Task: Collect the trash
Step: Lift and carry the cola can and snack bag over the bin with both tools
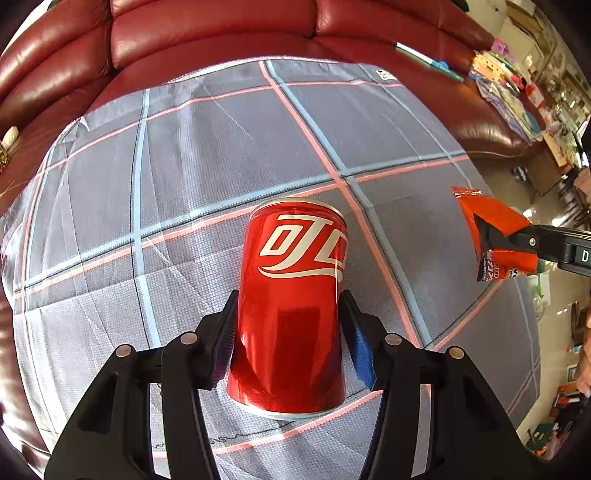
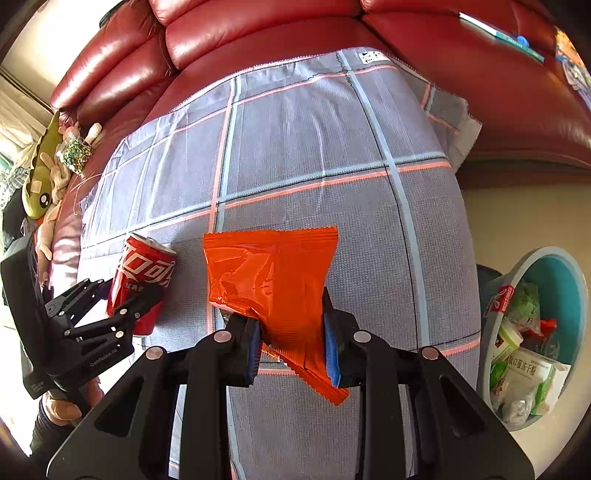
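Looking down, we are seeing a grey checked cloth (image 1: 207,155) spread over a red leather sofa (image 1: 207,33), its pink and blue stripes crossing the weave. Off the cloth's right edge, a pale floor is carrying one teal bin (image 2: 565,269) (already holding several wrappers and packets). At the sofa's left end, one green plush toy (image 2: 38,177) is lying against the cushions. We are counting two pieces of trash in hand: one can (image 1: 291,306) and one orange wrapper (image 2: 275,291). Our left gripper (image 1: 288,332) is clamping the can above the cloth, pads pressing both its sides. Our right gripper (image 2: 291,339) is pinching the wrapper's lower half, the rest fanning above the cloth.
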### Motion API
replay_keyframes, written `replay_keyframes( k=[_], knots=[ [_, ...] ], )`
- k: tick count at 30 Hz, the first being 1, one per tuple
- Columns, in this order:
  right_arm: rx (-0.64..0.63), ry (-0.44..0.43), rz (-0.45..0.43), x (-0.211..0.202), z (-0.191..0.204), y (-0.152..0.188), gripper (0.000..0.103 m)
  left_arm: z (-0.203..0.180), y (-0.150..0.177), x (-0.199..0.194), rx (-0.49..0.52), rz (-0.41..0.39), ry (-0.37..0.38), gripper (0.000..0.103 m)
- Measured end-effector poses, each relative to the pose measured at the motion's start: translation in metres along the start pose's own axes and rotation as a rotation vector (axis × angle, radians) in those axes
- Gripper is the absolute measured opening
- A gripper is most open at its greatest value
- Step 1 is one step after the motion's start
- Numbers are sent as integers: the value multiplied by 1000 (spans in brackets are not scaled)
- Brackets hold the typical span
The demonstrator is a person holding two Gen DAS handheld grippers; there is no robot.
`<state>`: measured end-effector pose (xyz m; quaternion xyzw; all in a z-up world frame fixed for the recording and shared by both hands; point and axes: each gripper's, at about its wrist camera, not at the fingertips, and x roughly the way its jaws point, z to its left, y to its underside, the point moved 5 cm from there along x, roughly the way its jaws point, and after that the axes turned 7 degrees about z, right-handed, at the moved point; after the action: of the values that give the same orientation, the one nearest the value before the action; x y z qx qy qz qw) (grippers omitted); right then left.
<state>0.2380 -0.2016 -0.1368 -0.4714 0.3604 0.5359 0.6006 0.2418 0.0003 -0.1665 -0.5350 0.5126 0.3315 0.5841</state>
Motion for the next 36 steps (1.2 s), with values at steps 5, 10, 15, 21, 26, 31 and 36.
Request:
replay_keyframes(
  k=[5, 10, 15, 21, 26, 31, 36],
  knots=[
    [2, -2, 0, -1, -2, 1, 26, -4, 0, 6, 8, 16, 5, 54],
    [5, -1, -9, -6, -7, 3, 26, -16, 3, 0, 46, -11, -18, 49],
    [17, -8, -20, -12, -12, 8, 26, -30, 2, -17, 51, -46, -10, 49],
    [39, -27, -58, -30, -23, 15, 26, -68, -3, -47, 102, -98, 20, 49],
    [78, -35, -123, -65, -50, 26, 26, -123, -10, -66, 180, -130, 70, 49],
    [154, -13, -199, -107, -102, 45, 26, -195, -14, -70, 274, -135, 129, 49],
    [248, 27, -253, -143, -166, 72, 26, -278, -12, -59, 386, -113, 177, 49]
  ],
)
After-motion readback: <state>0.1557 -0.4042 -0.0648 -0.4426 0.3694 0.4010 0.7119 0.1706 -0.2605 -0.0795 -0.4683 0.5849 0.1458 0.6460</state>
